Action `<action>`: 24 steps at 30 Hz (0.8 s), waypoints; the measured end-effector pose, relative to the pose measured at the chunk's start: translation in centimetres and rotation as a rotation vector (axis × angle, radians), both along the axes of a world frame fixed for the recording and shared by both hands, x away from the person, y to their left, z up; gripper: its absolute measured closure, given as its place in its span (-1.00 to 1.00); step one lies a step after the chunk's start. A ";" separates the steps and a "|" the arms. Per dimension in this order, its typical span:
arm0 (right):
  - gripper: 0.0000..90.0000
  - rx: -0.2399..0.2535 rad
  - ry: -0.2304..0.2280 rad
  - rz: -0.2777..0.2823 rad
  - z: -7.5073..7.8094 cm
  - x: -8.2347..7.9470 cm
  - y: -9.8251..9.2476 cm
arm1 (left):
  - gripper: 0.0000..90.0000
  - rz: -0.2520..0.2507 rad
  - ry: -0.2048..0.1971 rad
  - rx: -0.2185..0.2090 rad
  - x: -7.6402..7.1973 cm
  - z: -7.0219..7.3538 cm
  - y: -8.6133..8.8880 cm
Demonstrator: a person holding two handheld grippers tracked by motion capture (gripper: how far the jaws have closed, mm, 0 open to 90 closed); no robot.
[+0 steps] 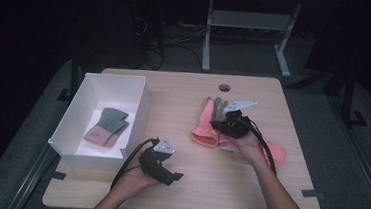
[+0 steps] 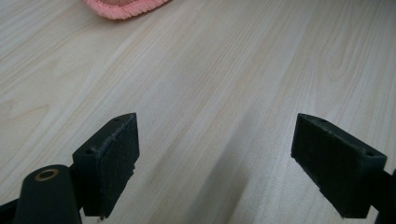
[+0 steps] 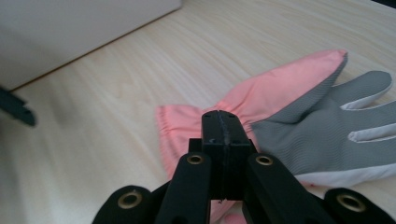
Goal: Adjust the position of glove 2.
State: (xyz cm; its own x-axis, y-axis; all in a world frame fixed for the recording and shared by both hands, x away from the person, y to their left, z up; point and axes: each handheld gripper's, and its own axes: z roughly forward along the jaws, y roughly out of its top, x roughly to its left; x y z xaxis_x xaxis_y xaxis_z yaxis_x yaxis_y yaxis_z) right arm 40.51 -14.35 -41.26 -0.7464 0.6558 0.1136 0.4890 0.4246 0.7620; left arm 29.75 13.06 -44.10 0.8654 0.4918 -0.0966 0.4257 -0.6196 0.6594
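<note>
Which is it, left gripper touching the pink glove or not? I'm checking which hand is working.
Apart. In the left gripper view the left gripper has open jaws over bare table, with the pink glove well ahead.

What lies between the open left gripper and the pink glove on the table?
Only bare wooden table separates the left gripper from the pink glove; the left gripper view shows that stretch.

glove (image 1: 207,124) right of box (image 1: 140,108), on table (image 1: 184,92)
</note>
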 end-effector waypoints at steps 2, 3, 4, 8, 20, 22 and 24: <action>1.00 -0.001 0.011 -0.013 -0.3 0.8 0.2 | -0.67 0.001 0.001 0.002 0.1 0.0 0.0; 1.00 -0.001 0.013 -0.018 -0.4 1.2 0.3 | -0.67 0.000 0.001 0.003 0.1 0.0 0.0; 1.00 -0.011 0.026 -0.022 -0.6 1.6 0.5 | -0.67 -0.004 0.003 0.014 0.1 0.0 0.0; 1.00 -0.017 0.037 -0.042 -1.2 3.0 0.9 | -0.67 -0.001 0.008 0.011 0.1 -0.1 0.0; 1.00 -0.076 0.096 -0.074 -2.6 5.1 1.3 | -0.67 0.000 0.006 0.002 0.2 0.0 0.2; 1.00 -0.077 0.107 -0.071 -2.8 5.1 1.3 | -0.67 0.001 0.009 0.001 0.2 -0.1 0.2; 1.00 -0.086 0.109 -0.061 -2.8 5.0 1.4 | -0.67 -0.001 0.010 0.008 0.3 -0.1 0.2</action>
State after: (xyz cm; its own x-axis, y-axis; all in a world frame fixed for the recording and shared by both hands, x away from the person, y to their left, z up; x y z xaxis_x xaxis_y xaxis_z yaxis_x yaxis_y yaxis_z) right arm 45.52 -12.96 -44.05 -0.6908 0.7106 0.1337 0.5942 0.4525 0.6649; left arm 30.03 13.28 -44.18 0.8647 0.4919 -0.1014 0.4318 -0.6251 0.6502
